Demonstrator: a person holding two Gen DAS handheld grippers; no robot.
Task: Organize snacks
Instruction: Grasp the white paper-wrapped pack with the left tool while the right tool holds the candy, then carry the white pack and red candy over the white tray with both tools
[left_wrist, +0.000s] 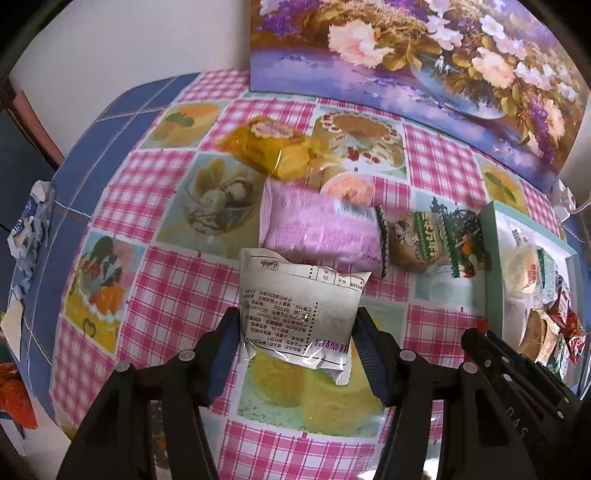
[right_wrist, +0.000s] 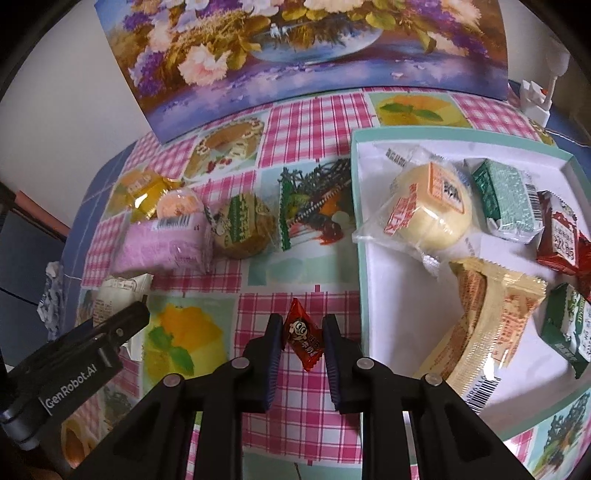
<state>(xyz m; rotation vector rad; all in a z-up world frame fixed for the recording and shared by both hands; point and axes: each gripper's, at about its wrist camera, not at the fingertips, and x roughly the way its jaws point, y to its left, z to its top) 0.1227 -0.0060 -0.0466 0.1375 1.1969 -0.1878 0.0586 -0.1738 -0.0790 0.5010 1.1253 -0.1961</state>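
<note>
My left gripper (left_wrist: 297, 332) is shut on a white snack packet (left_wrist: 299, 306) with printed text, held a little above the checked tablecloth. In the right wrist view it reaches in from the left (right_wrist: 142, 312) with the same packet (right_wrist: 118, 290). My right gripper (right_wrist: 303, 332) is shut on a small red wrapped candy (right_wrist: 301, 338), just left of a teal-rimmed white tray (right_wrist: 356, 177). The tray holds a round yellow bun (right_wrist: 432, 206), a green packet (right_wrist: 506, 199), a red packet (right_wrist: 557, 236), a beige wafer pack (right_wrist: 487, 317) and a green-and-white packet (right_wrist: 569, 332).
Loose on the cloth lie a pink packet (left_wrist: 317, 229), a yellow packet (left_wrist: 269, 147), a peach round snack (left_wrist: 347, 188) and a round cake in a green-edged wrapper (left_wrist: 417, 240). A flower painting (left_wrist: 406, 55) leans at the back. Crumpled paper (left_wrist: 29, 229) sits at the left table edge.
</note>
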